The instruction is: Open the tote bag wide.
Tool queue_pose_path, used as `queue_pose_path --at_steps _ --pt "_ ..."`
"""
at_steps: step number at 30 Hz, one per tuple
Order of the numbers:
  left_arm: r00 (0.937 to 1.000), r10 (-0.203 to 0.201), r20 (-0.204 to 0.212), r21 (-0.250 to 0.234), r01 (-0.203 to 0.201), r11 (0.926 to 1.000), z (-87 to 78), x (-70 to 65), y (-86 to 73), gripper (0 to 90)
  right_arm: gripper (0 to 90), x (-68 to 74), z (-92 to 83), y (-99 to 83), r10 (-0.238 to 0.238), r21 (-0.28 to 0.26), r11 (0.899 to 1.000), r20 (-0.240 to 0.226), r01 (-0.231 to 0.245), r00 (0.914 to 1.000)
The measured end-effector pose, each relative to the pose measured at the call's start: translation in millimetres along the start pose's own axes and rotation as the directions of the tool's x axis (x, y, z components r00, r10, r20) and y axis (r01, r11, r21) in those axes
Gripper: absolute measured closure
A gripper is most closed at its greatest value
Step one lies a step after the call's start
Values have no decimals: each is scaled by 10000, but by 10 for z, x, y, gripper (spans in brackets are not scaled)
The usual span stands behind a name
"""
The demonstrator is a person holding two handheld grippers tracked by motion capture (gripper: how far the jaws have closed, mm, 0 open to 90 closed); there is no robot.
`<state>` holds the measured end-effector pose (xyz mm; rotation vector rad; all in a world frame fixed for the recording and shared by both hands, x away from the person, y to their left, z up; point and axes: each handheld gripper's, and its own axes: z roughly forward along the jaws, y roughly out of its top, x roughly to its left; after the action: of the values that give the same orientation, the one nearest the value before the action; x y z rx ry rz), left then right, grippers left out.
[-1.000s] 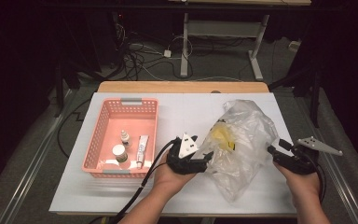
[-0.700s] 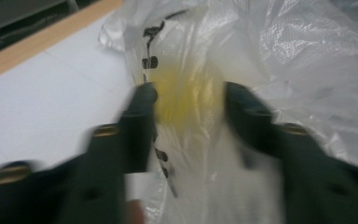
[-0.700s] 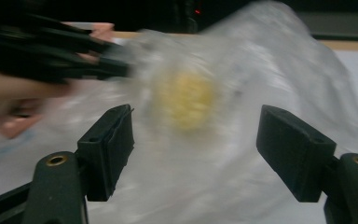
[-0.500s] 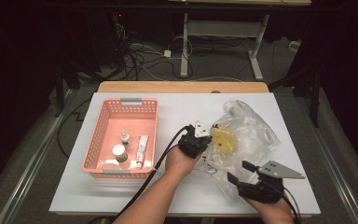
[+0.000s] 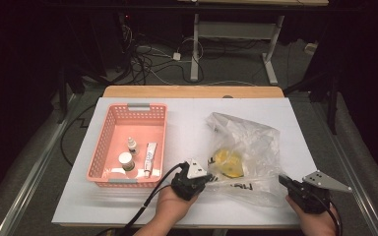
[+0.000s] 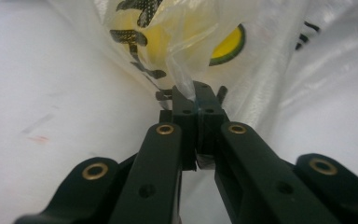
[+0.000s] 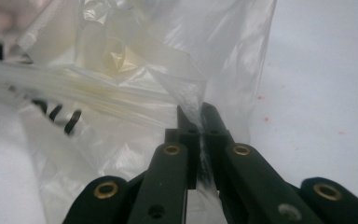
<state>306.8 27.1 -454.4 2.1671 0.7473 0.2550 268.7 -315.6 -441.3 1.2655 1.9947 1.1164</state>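
The clear plastic bag (image 5: 248, 152), with a yellow object (image 5: 228, 162) inside, is laid on the white bench (image 5: 187, 118) right of the pink basket (image 5: 128, 142). Its near edge is pinched at the left by the left hand-held gripper (image 5: 210, 178) and at the right by the right hand-held gripper (image 5: 281, 181), both having just been closed on the film

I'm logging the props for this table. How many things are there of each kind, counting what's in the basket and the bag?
Baskets: 1, pink basket
Bottles: 2, small bottle and white-capped bottle
Tubes: 1, tube
Plastic bags: 1, clear bag
Yellow items inside the bag: 1, yellow item
Total: 6
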Motion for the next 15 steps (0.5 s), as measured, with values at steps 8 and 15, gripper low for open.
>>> queue_pose_path --at_steps 8,15 --pt "9972 734 -132 -1733 -746 9820 -262 -109 401 181 900 48 51 63 -50 -228 9997 -315 43 9995" --pt "9603 2706 -675 -563 -2745 9600 247 -103 945 242 900 75 70 51 31 -347 9994 -484 -47 9988"
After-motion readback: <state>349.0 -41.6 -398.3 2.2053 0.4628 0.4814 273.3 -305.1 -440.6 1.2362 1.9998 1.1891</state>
